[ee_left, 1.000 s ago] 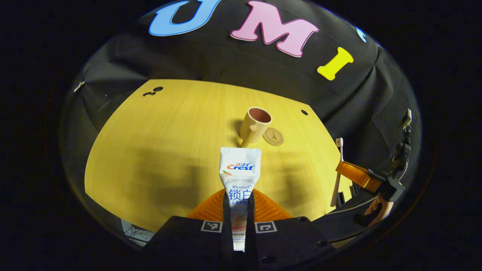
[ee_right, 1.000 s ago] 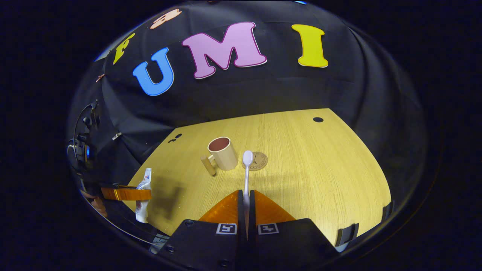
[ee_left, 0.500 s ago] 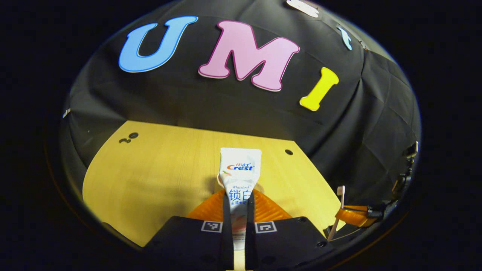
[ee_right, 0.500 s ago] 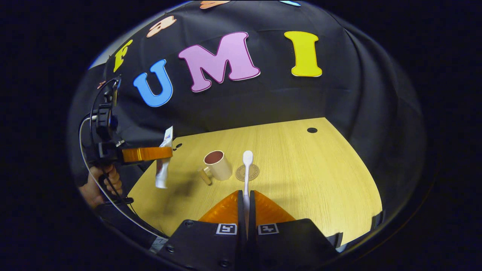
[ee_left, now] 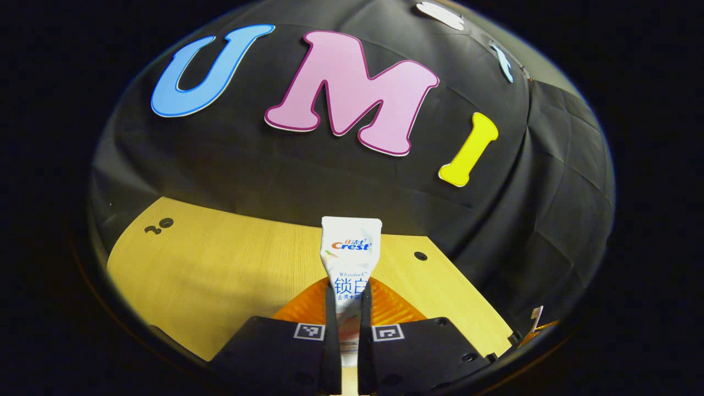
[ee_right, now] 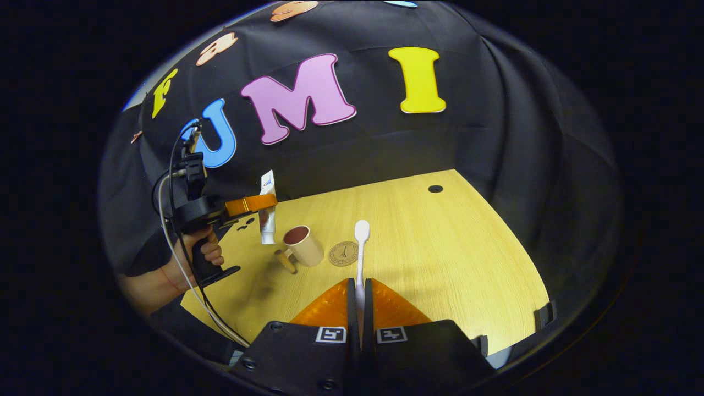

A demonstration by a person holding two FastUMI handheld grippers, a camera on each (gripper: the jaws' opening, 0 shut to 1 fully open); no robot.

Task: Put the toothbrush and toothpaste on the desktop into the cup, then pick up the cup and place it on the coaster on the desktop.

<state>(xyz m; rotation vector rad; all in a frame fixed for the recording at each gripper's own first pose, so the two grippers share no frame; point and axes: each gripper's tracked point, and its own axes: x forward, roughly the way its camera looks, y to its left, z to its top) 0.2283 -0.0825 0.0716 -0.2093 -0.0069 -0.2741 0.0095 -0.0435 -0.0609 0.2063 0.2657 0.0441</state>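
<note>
In the left gripper view my left gripper point(ee_left: 347, 300) is shut on a white toothpaste tube point(ee_left: 350, 256) that stands upright between the orange fingers. The right gripper view shows that same left gripper point(ee_right: 253, 204) held by a hand point(ee_right: 210, 253), with the toothpaste tube point(ee_right: 267, 220) hanging just left of and above the cream cup point(ee_right: 303, 246). The cup stands upright on the wooden desktop point(ee_right: 440, 247), its handle toward the front left. A round brown coaster point(ee_right: 343, 254) lies right of it. My right gripper point(ee_right: 359, 294) is shut on a white toothbrush point(ee_right: 361, 247), head pointing forward.
The desktop has small round holes at the back right point(ee_right: 435, 188) and back left point(ee_left: 165, 223). Black cloth walls close the booth behind and beside the desktop. A cable point(ee_right: 181, 286) hangs from the left gripper's handle.
The left gripper has risen and moved forward with the toothpaste, from the front left edge to just beside the cup. The right gripper has drifted slightly, still holding the toothbrush.
</note>
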